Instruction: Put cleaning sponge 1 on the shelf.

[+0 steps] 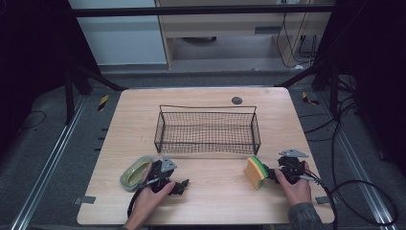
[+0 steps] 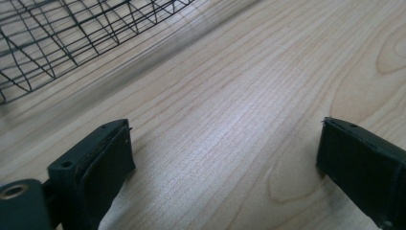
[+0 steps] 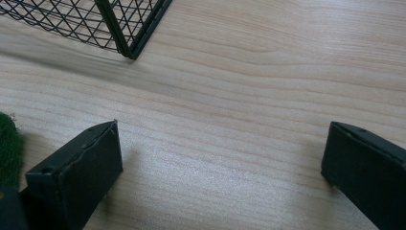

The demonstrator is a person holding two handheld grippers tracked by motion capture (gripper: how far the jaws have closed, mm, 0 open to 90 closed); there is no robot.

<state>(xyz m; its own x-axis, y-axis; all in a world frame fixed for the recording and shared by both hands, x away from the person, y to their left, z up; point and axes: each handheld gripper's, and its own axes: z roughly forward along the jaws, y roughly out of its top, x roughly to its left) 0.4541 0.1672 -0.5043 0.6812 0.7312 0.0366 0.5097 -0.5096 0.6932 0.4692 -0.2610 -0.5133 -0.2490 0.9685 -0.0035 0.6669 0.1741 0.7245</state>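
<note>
Both hand-held grippers, left [image 1: 181, 184] and right [image 1: 272, 173], rest released on the worktop [image 1: 215, 201], flanking the wire basket [image 1: 207, 129], sponge [image 1: 256, 171] beside the right, apparently staged for loading.

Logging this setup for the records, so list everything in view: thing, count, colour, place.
wire basket: one, black mesh, middle of the table, empty.
sponge: one, yellow and orange with a green layer, near right, beside the right hand-held gripper's tip.
dish: one, olive green, oval, near left, beside the left hand-held gripper.
round disc: one, dark grey, far edge of the table.
table: one, light wood.
left hand-held gripper: one, black, jaws open over bare wood.
right hand-held gripper: one, black, jaws open over bare wood, sponge edge at its left.
hands: two, one on each hand-held gripper.
</note>
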